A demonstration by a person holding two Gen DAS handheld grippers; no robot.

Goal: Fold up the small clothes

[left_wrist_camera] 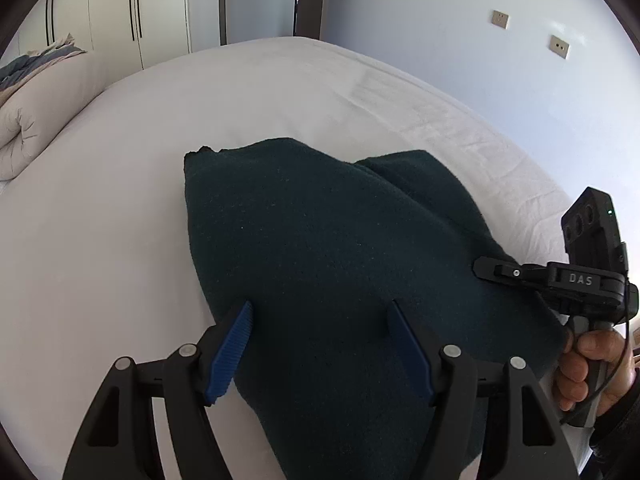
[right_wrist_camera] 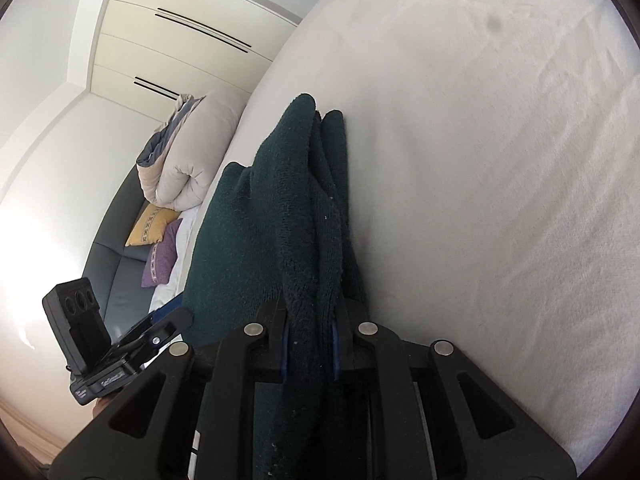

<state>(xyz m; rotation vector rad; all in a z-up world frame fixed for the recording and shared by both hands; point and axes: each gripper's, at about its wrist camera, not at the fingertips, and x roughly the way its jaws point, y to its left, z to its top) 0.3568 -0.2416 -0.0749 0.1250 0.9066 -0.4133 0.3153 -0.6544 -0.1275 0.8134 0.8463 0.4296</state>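
While clamped by the right gripper [right_wrist_camera: 308, 336] on a bunched edge, dark green garment [left_wrist_camera: 320, 248] lies draped across white bed [left_wrist_camera: 120, 220]; left gripper [left_wrist_camera: 320, 312] spread, empty. Risk: thick folds slipping, layers skewing.

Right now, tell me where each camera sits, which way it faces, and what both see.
Left wrist: on the left gripper, looking down along its open blue-padded fingers at the dark green cloth on the white bed; a hand holds the right gripper at right.
Right wrist: on the right gripper, looking along the bed toward the wardrobe; its jaws are closing on the bunched cloth.
Shared: cloth, bed, rolled duvet, wardrobe.
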